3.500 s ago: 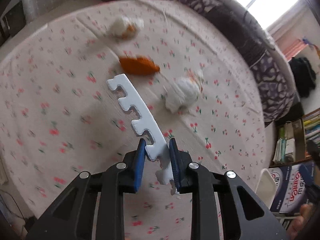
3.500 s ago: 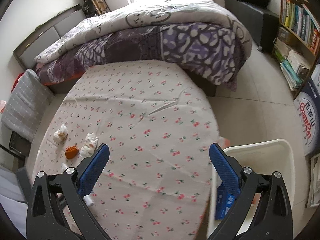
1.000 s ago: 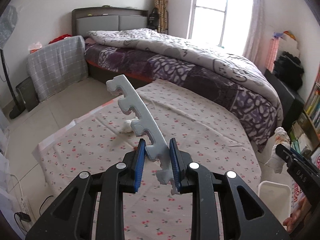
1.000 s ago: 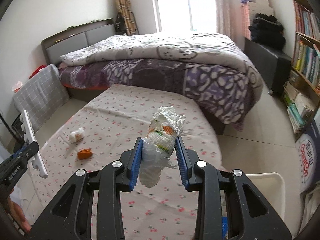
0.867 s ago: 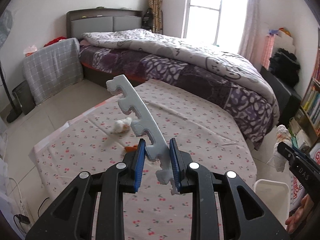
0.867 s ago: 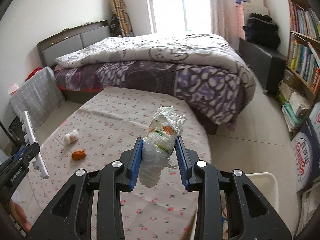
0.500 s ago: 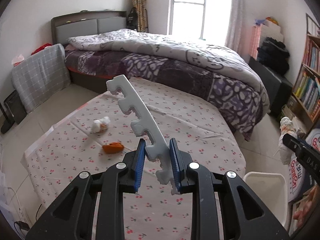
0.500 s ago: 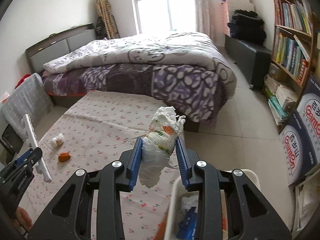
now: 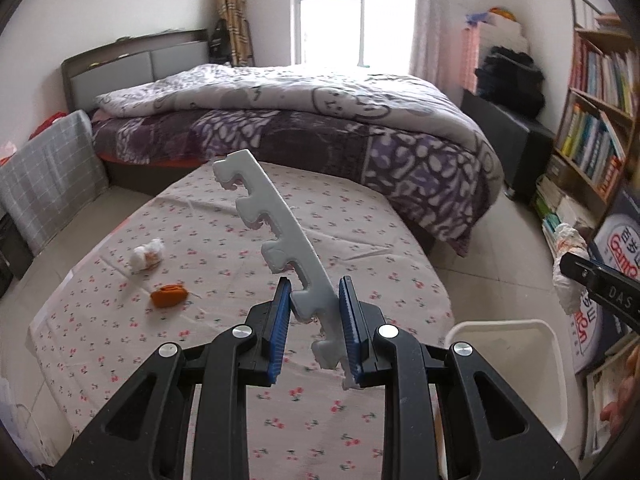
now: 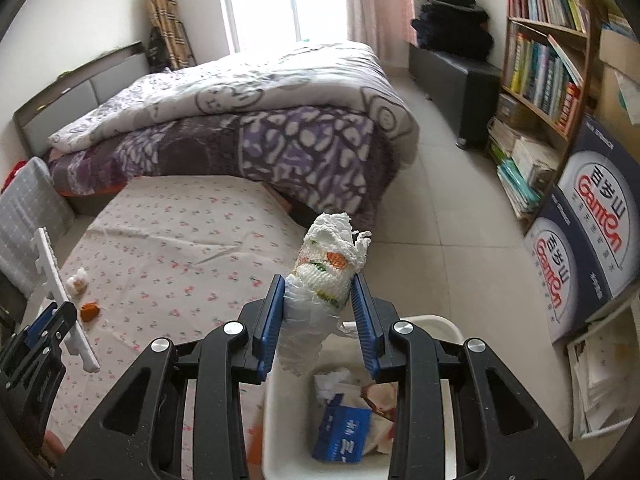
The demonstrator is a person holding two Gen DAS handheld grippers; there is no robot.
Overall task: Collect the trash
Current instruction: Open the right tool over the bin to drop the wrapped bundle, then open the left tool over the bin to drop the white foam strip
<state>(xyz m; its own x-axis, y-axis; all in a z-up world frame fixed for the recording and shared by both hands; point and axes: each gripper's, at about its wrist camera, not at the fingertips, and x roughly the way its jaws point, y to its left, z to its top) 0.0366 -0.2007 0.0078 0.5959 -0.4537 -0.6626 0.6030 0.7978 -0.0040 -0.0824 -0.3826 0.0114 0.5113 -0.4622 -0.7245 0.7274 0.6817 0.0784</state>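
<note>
Left gripper [image 9: 314,312]: blue pads nearly closed, clamped on notched white foam strip [image 9: 276,236], strip slanting up-left past the jaws, lower end poking out below right pad. Same strip seen from right wrist cam at far left, held up over the cloth edge.

Right gripper [image 10: 320,312]: narrow gap, pads pressed on crumpled white wrapper wad [image 10: 328,276] w/ orange and green print, clear film hanging below. Wad hovering over near rim of white bin [image 10: 280,432].

In bin: blue carton [image 10: 344,432] w/ white characters, too small and tilted to read; crumpled white paper and tan scrap beside it.

Cherry-print cloth [image 9: 224,240] spread low in front of bed [image 9: 320,120]. On cloth, left side: white-and-orange wad [image 9: 148,255], orange scrap [image 9: 169,295] just beside, apart from each other.

Right of bin: dark blue boxes [image 10: 580,248] stacked, red "Ganten" plus Chinese characters on white ovals, text running sideways. Gripper body at right edge of left wrist view marked "DAS", rest cut off. Bookshelf [image 10: 544,60] behind boxes, spines not legible.
</note>
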